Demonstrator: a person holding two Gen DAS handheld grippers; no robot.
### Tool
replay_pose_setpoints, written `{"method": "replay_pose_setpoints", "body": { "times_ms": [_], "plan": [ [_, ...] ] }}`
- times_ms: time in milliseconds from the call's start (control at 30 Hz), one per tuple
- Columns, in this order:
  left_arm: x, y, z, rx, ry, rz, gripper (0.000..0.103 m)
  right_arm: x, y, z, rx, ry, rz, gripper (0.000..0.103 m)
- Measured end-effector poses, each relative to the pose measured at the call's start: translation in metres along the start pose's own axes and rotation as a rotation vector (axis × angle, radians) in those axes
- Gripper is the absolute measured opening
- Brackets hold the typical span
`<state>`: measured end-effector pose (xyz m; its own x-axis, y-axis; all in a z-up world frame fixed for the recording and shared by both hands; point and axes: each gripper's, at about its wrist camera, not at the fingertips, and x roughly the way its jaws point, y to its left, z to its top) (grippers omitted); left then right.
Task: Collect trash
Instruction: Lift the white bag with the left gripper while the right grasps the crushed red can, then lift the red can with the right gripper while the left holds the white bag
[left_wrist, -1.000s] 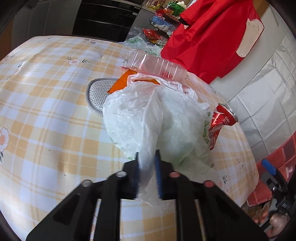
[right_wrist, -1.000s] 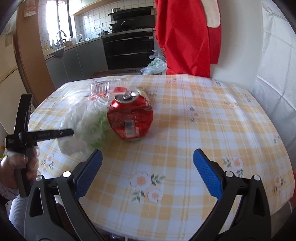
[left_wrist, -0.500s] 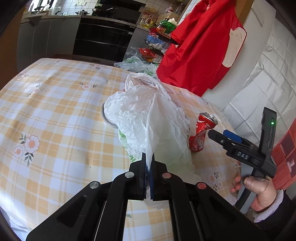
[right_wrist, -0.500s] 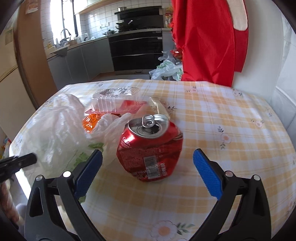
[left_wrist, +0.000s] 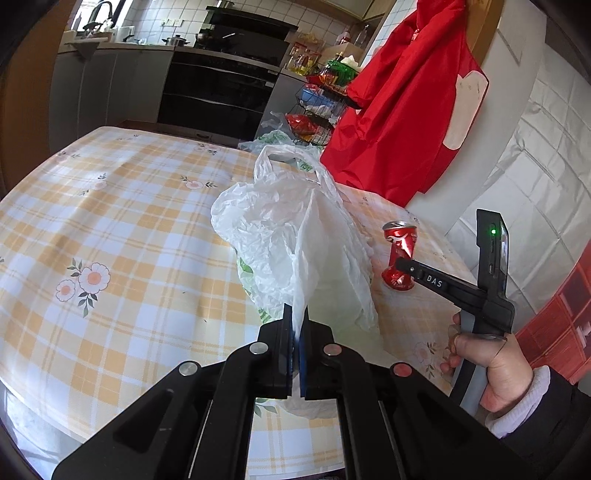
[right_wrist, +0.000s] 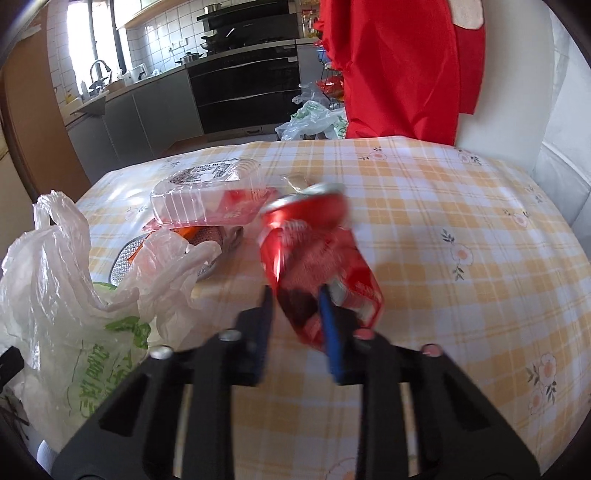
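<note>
A white plastic bag (left_wrist: 288, 229) with green print stands on the checked tablecloth, and my left gripper (left_wrist: 295, 321) is shut on a pulled-up fold of it. In the right wrist view the bag (right_wrist: 74, 295) sits at the left. A red drink can (right_wrist: 317, 240) stands in the middle of the table. My right gripper (right_wrist: 295, 295) has its jaws closing on the can's lower half, which looks dented between the pads. The left wrist view shows the can (left_wrist: 400, 240) right of the bag, with the right gripper (left_wrist: 402, 266) across it.
A clear plastic clamshell box (right_wrist: 207, 192) lies behind the bag over an orange wrapper (right_wrist: 184, 232) and a silver mesh piece (right_wrist: 125, 258). A red garment (right_wrist: 399, 66) hangs beyond the table's far edge. A hand (left_wrist: 491, 369) holds the right gripper near the table's right edge.
The left gripper shut on the bag, then lifted and drew it back. The right gripper moved up to the can and its wide jaws closed onto it.
</note>
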<state>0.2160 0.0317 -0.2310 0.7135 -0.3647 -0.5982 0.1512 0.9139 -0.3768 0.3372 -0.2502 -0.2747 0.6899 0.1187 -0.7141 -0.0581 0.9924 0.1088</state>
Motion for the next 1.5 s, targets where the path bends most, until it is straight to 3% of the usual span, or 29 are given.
{"method": "replay_pose_setpoints", "body": {
  "times_ms": [133, 467, 767, 1167, 1500],
  "plan": [
    [-0.005, 0.001, -0.009, -0.001, 0.007, 0.004, 0.002, -0.019, -0.011, -0.008, 0.014, -0.031, 0.016, 0.01],
    [-0.031, -0.007, -0.011, 0.032, -0.02, 0.023, 0.002, -0.074, -0.02, -0.025, 0.06, -0.093, 0.113, 0.009],
    [-0.047, -0.018, -0.02, 0.061, -0.011, 0.021, 0.002, -0.095, -0.021, -0.046, 0.055, -0.036, 0.132, 0.01],
    [-0.04, -0.02, -0.032, 0.071, 0.029, 0.005, 0.002, -0.084, -0.043, -0.07, 0.083, 0.087, 0.121, 0.016],
    [-0.052, -0.027, -0.026, 0.094, 0.006, -0.019, 0.002, -0.108, -0.037, -0.066, 0.077, 0.016, 0.173, 0.012]
  ]
}}
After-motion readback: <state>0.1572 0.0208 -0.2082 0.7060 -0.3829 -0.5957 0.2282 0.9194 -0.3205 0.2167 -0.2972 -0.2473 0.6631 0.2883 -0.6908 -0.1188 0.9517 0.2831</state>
